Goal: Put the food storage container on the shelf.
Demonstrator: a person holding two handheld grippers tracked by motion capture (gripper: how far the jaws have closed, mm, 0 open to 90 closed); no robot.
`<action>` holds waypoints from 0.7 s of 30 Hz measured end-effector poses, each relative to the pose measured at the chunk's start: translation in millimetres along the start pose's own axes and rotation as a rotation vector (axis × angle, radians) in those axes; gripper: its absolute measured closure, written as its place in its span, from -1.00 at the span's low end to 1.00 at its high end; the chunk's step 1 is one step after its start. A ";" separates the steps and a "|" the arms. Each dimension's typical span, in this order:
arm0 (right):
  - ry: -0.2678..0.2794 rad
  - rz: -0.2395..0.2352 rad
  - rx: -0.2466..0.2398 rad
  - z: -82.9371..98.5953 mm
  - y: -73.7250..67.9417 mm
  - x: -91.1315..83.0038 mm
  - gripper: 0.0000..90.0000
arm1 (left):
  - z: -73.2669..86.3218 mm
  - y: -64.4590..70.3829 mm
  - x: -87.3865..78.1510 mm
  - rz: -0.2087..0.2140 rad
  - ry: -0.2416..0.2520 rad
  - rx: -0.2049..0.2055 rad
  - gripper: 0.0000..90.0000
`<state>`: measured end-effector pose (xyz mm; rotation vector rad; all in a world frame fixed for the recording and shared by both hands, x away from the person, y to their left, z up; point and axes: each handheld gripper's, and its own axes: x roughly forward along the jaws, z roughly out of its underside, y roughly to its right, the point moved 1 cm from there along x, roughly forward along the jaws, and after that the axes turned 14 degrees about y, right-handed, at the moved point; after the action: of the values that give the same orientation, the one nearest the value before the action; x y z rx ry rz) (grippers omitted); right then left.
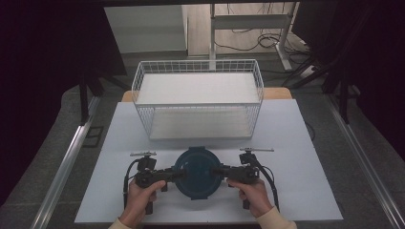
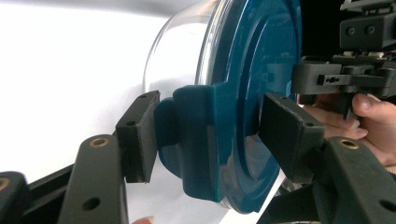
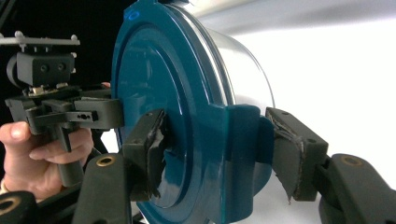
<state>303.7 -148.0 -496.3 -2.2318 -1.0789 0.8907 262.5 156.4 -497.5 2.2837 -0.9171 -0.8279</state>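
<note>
A round clear container [image 1: 197, 191] with a dark teal lid [image 1: 196, 168] sits near the front of the white table, lid up. My left gripper [image 1: 180, 174] comes in from the left and is shut on the lid's side tab [image 2: 196, 140], one pad [image 2: 137, 135] under the tab and the other pad [image 2: 289, 133] on the lid's top. My right gripper [image 1: 215, 171] holds the opposite tab [image 3: 243, 154] the same way, its worn pads [image 3: 149, 149] pressed to the lid [image 3: 154, 93]. The clear bowl wall [image 2: 177, 51] shows beneath the lid.
A white wire basket [image 1: 198, 98] with a flat white bottom stands behind the container at mid table. The white tabletop [image 1: 296, 157] runs out to both sides. Dark curtains and a floor with cables lie beyond the table's far edge.
</note>
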 end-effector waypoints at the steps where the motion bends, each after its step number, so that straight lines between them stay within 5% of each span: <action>1: 0.007 -0.003 -0.020 -2.0 -2.8 -1.5 -0.10 | -0.9 1.9 -1.2 0.004 0.006 0.010 -0.11; 21: 0.054 -0.020 -0.150 -16.3 -27.9 -15.9 -0.10 | -8.5 21.5 -11.8 0.017 0.054 0.071 -0.12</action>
<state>294.6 -147.9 -461.4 -2.3482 -1.1750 0.7591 252.9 153.9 -473.6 2.3440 -0.9548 -0.7328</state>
